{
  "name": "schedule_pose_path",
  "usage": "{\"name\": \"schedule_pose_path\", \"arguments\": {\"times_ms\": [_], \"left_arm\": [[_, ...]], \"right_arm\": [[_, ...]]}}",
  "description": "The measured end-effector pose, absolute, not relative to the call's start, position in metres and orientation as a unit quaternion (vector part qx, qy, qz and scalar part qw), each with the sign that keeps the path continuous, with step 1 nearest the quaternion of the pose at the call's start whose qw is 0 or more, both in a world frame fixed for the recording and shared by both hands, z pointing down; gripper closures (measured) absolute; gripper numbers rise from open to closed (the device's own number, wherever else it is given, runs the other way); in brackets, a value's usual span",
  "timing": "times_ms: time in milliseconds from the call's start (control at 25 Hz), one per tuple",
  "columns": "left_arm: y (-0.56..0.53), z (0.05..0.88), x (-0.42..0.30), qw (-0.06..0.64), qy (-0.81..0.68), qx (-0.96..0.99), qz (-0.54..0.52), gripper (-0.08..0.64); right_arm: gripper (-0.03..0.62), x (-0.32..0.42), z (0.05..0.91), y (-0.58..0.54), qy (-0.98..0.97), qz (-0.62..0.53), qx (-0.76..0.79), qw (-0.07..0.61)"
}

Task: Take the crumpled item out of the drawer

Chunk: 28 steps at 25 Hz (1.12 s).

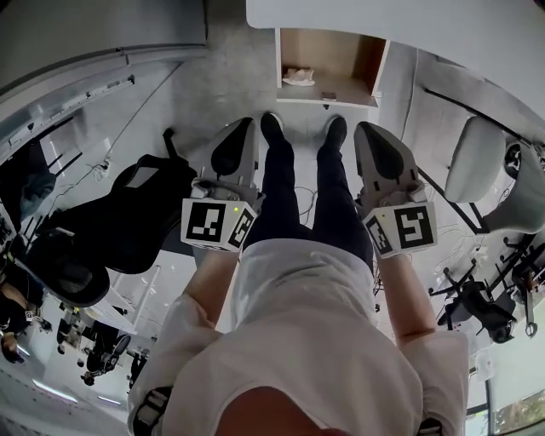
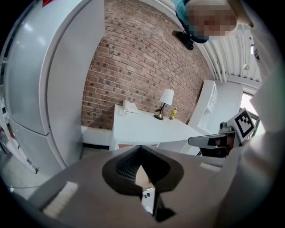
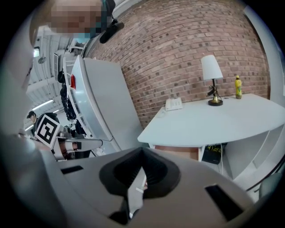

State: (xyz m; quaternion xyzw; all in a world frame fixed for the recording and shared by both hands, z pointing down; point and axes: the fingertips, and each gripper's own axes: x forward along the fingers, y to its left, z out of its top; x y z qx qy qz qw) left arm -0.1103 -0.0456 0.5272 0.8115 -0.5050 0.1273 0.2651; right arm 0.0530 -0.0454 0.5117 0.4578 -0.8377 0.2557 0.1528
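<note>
The drawer [image 1: 341, 53] stands pulled out under the white table [image 1: 409, 21], its wooden inside showing. The crumpled white item [image 1: 298, 77] lies in its left part. I stand in front of it, with both grippers held at hip height and well short of the drawer. My left gripper [image 1: 241, 129] is shut and empty, beside my left leg. Shut and empty too, my right gripper [image 1: 368, 129] points the same way. In the right gripper view the shut jaws [image 3: 142, 151] aim at the drawer front [image 3: 178, 152].
On the white table [image 3: 213, 122] stand a lamp [image 3: 211, 73], a yellow bottle [image 3: 238, 87] and a phone [image 3: 173, 104], against a brick wall. A tall white cabinet [image 2: 40, 80] is on the left. Black office chairs [image 1: 128, 221] stand to my left and a white chair [image 1: 477, 157] to my right.
</note>
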Motion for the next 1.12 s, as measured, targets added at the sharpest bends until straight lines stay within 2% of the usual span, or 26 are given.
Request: {"name": "schedule_pose_path", "arguments": {"times_ms": [1120], "left_arm": [[0.003,0.664,-0.125,0.339,-0.505,0.775,0.171,0.552]], "right_arm": [[0.586,0.028,0.666,-0.014,-0.811,0.344,0.429,0.200]]}}
